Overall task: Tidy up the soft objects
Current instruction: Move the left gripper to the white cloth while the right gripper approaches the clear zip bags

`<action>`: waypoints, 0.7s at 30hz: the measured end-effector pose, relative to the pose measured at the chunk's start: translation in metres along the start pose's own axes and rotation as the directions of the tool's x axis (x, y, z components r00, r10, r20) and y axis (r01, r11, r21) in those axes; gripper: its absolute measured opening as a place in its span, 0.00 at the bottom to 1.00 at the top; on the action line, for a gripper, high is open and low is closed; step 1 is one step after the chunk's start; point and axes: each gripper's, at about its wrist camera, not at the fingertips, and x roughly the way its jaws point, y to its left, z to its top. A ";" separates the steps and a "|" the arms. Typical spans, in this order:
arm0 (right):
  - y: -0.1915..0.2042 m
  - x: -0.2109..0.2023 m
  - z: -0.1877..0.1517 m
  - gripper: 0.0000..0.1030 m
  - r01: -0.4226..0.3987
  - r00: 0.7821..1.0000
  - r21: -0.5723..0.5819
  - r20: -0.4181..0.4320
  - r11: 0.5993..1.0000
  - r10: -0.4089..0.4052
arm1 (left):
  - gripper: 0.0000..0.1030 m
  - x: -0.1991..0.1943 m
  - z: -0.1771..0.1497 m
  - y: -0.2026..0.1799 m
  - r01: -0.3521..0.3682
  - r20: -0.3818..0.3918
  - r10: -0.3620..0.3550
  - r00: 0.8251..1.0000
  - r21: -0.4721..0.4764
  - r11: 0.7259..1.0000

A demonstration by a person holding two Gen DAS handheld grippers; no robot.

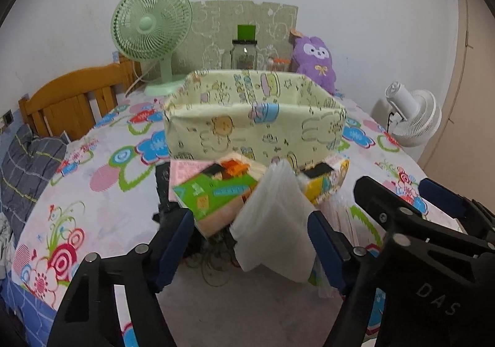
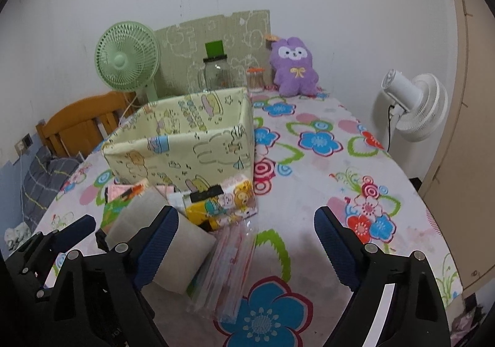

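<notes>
A pale yellow fabric storage box [image 1: 253, 118] with cartoon prints stands open on the flowered table; it also shows in the right wrist view [image 2: 191, 142]. In front of it lie a green and pink tissue pack [image 1: 216, 192], a yellow cartoon tissue pack [image 1: 324, 180] [image 2: 222, 201], a white folded cloth [image 1: 275, 223] [image 2: 161, 241] and a clear packet of masks [image 2: 229, 266]. My left gripper [image 1: 247, 241] is open, its fingers on either side of the white cloth. My right gripper [image 2: 244, 241] is open and empty over the mask packet.
A green desk fan [image 1: 151, 34], a glass jar [image 1: 244, 53] and a purple plush toy [image 1: 315, 62] stand at the table's back. A white fan [image 2: 411, 105] stands off the right side. A wooden bed frame [image 1: 71, 96] is at left. Black hair ties [image 1: 213, 266] lie under the packs.
</notes>
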 end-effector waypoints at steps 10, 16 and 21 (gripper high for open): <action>0.003 0.021 -0.011 0.82 -0.003 0.997 -0.007 -0.078 1.000 0.003 | 0.65 0.010 -0.012 -0.013 -0.009 -0.020 0.010 1.000 0.037 0.999; 0.007 0.032 -0.014 0.72 -0.004 0.993 -0.012 -0.118 1.000 0.002 | 0.51 0.017 -0.013 -0.018 -0.013 -0.042 0.015 0.999 0.054 0.998; 0.007 0.041 -0.016 0.63 -0.026 0.988 0.006 -0.155 1.000 0.026 | 0.44 0.022 -0.014 -0.018 -0.013 -0.059 0.016 0.998 0.060 0.998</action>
